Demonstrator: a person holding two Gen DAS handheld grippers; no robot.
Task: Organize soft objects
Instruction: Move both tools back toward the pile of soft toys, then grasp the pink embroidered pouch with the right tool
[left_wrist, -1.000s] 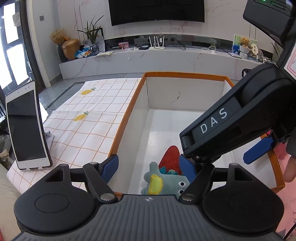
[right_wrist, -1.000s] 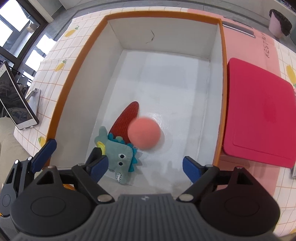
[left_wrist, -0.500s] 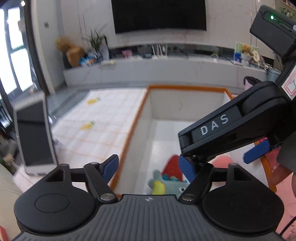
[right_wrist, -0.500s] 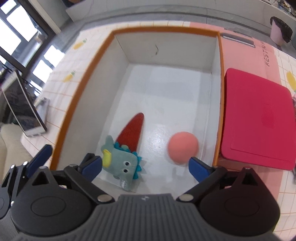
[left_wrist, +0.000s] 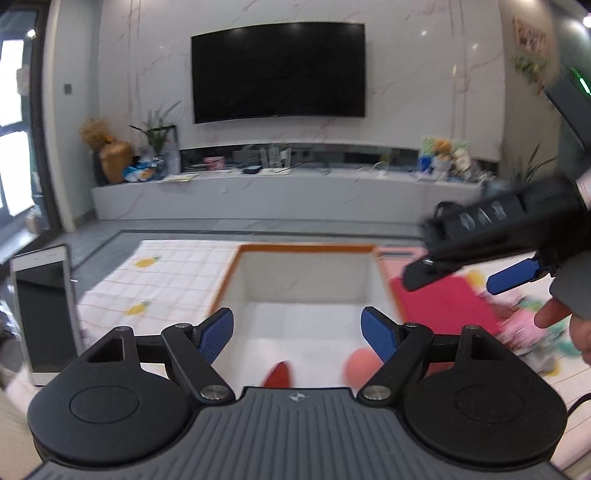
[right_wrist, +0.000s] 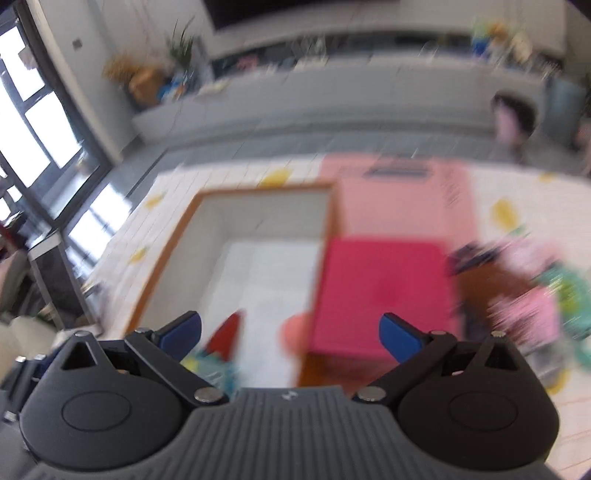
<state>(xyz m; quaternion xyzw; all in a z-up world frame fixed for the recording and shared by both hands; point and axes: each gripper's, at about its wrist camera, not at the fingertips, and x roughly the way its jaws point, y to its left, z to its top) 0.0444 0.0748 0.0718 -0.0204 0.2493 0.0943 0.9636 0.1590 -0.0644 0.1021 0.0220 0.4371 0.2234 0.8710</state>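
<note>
Your left gripper (left_wrist: 297, 334) hangs over the orange-rimmed box (left_wrist: 306, 248), jaws just widened and empty. Inside lie the red plush (left_wrist: 279, 373) and pink ball (left_wrist: 357, 369). Your right gripper (right_wrist: 290, 334), jaws spread and empty, faces the red mat (right_wrist: 384, 288).

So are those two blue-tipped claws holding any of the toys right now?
No, nothing is held. The left gripper and right gripper both stand open and empty, and the pink ball lies loose in the white box.
</note>
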